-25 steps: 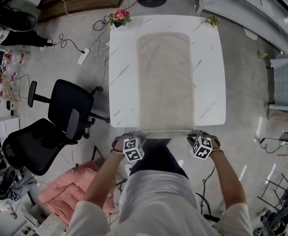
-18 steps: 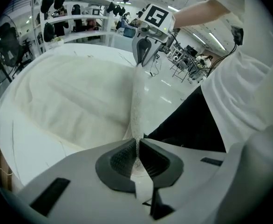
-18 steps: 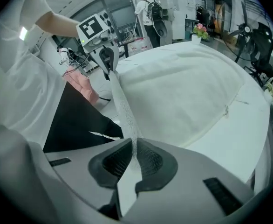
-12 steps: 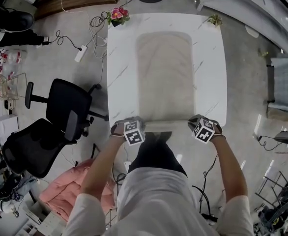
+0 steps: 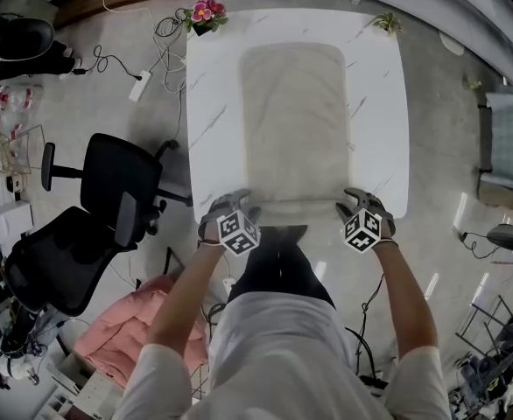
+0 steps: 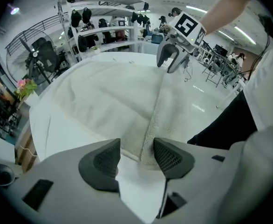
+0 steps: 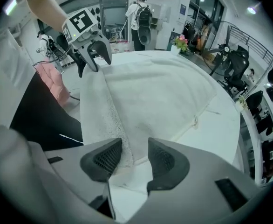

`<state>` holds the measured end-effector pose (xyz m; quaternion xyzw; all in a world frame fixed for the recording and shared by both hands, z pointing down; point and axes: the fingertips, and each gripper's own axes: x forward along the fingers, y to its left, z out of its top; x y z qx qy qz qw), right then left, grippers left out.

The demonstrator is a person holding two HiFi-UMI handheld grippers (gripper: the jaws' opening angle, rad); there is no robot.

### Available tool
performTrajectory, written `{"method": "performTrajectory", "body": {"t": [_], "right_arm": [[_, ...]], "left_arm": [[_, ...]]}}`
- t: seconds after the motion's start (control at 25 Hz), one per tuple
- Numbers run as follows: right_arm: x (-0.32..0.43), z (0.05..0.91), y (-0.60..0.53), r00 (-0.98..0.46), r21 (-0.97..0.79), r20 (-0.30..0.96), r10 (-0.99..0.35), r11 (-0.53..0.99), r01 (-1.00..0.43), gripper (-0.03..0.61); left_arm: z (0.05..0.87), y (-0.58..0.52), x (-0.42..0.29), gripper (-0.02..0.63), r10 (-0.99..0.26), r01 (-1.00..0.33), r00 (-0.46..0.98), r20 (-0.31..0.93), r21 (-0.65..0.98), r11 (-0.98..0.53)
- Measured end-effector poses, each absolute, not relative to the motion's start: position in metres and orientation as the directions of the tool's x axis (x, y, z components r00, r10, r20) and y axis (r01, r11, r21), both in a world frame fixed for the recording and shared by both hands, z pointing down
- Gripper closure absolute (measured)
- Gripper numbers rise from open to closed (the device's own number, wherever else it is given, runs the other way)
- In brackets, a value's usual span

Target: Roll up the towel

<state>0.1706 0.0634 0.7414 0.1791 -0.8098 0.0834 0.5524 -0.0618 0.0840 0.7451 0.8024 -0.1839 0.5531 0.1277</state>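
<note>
To the outer side of the left gripper [image 5: 233, 227], well apart from it and down on the floor, stand two black office chairs [image 5: 108, 208], and a pink cloth [image 5: 121, 335] lies there too. The left gripper itself points steeply down at the near left corner of the towel [image 5: 293, 121]. Its jaws have just been opening and now stand wide. In the left gripper view the turned-over edge of the towel runs between the two pads [image 6: 99, 160], close to one of them but not squeezed. Ahead of both grippers the beige towel lies flat along the white table [image 5: 381, 129]. Its near edge is folded over onto itself as a narrow band that reaches from one gripper to the other. Far ahead of the left gripper, on the table corner, stands a small pot with pink flowers [image 5: 203, 13]. Far ahead of the right gripper [image 5: 364, 226], on the other corner, stands a small green plant [image 5: 384, 23]. The right gripper points down at the near right corner of the towel in the same way. Its jaws have also just been opening and are wide apart. In the right gripper view the folded edge lies between the pads, and they do not press on it. Each gripper view shows the other gripper at the far end of the band, at the towel's edge.
</note>
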Motion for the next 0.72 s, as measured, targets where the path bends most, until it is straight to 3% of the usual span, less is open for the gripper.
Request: {"method": "performTrajectory", "body": {"t": [0.48,0.72], "right_arm": [[0.163,0.699,0.096,-0.417,0.02,0.889,-0.189,0.926,-0.378,0.383],[0.161,0.727,0.129,-0.378,0.053,0.912,-0.157,0.961,-0.27,0.373]], "left_arm": [[0.711,0.126,-0.05,0.373,-0.158,-0.399,0.412,0.897,0.022,-0.917],[0.734,0.139,-0.044,0.372,-0.249,-0.312,0.355,0.901,-0.137,-0.94]]}}
